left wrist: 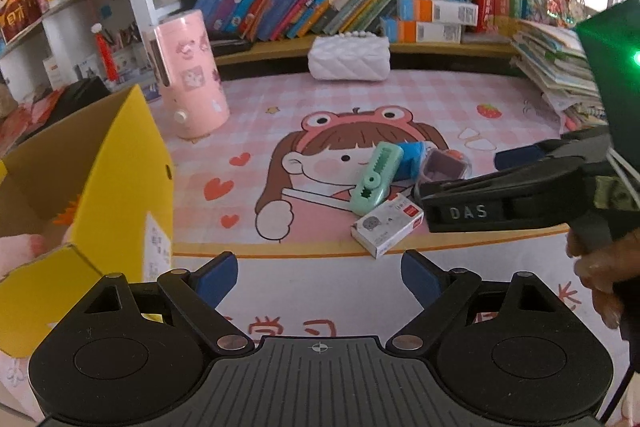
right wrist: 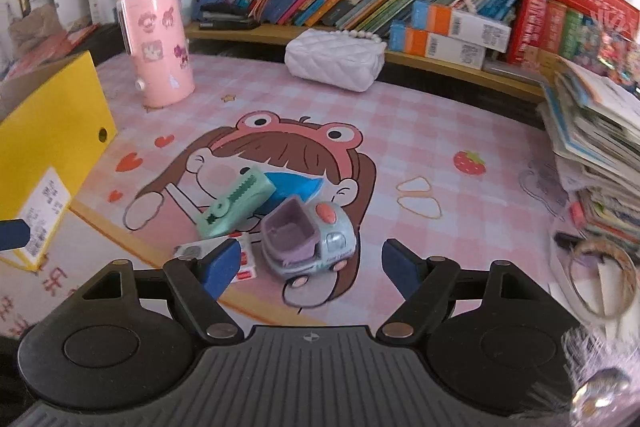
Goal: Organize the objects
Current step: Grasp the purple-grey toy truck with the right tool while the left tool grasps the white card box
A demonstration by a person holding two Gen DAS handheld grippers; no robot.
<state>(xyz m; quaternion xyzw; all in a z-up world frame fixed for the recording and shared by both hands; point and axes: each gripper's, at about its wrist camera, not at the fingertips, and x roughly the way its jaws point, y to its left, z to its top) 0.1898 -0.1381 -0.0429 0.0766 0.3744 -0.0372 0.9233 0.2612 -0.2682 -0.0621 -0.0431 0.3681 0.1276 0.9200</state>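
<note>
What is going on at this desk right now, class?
A person holds a two-finger gripper in each hand over a pink cartoon desk mat. Both the left gripper and the right gripper are open and empty. The right gripper points at a small pile: a toy car, a mint-green crocodile-shaped gadget, a blue item and a small white box. An open yellow cardboard box stands at the left. Nothing has been picked up yet.

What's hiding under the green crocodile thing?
The green crocodile toy leans on a blue object, with its lower end by a small white box. Only part of the blue object shows; the rest is covered, so I can't tell what it is.
</note>
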